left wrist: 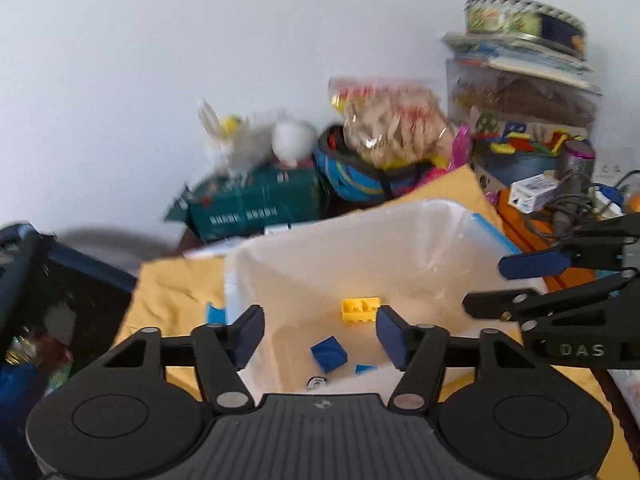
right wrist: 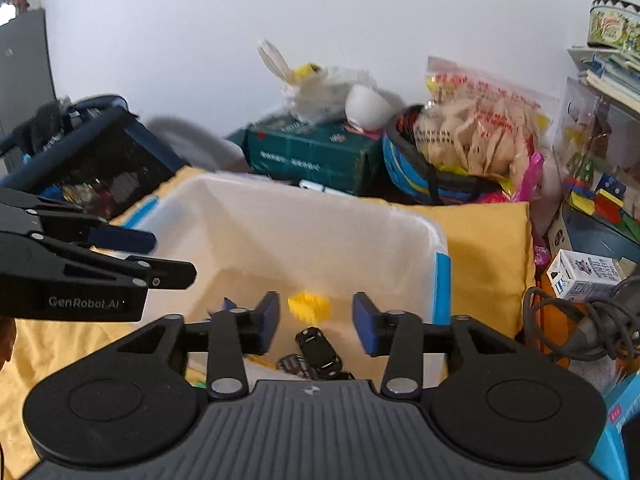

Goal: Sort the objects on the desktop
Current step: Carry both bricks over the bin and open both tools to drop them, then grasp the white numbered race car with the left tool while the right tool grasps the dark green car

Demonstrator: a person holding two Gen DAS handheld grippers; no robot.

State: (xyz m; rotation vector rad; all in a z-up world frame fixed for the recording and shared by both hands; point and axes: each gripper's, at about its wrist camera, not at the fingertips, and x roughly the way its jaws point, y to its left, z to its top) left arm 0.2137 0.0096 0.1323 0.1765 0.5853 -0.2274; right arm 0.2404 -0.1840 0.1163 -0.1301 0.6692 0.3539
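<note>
Both over the clear plastic bin (left wrist: 400,232) now; the left hand-held gripper (left wrist: 320,334) hangs spread wide with nothing between its pads; the right hand-held gripper (right wrist: 316,322) is just as wide apart and bare. Down in the bin lie a yellow brick (left wrist: 360,309) and a blue brick (left wrist: 329,353) near it; a black toy car (right wrist: 319,352) sits close under the right pads; the bin rests on a yellow cloth (right wrist: 488,248).

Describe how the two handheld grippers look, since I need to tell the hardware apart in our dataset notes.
Both are matte black linkage grippers with silver pivot pins, round side discs, a ribbed grey base and blue finger pads. The left gripper reads "GenRobot.AI" on its side in the right wrist view; the right gripper reads "DAS" in the left wrist view. No cables or sleeves show.
</note>
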